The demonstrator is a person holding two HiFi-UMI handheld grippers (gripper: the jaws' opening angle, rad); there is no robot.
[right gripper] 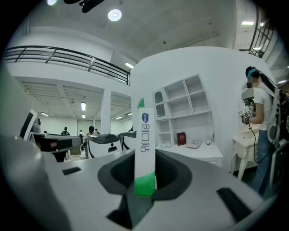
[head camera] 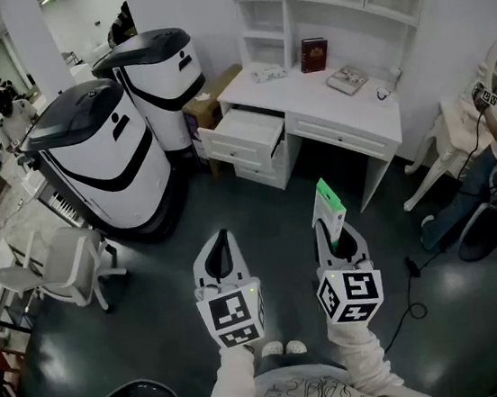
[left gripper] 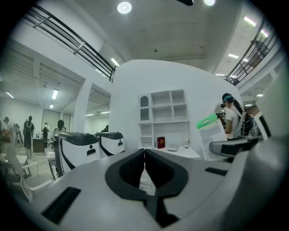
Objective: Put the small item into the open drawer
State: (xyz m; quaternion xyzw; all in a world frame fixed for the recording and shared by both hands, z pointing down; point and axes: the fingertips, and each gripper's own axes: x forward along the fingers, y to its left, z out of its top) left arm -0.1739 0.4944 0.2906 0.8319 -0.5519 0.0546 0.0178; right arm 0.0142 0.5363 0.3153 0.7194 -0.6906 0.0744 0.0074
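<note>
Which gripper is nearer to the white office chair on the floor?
Left. The left gripper is to the right of the office chair; the right gripper, shut on the green-white pack, is farther right.

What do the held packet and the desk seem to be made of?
The packet: likely printed card or thin plastic, smooth, white with a green end; flat and sharp-edged in the right gripper. The desk: probably white-painted wood, satin finish; panelled fronts, including the open drawer.
</note>
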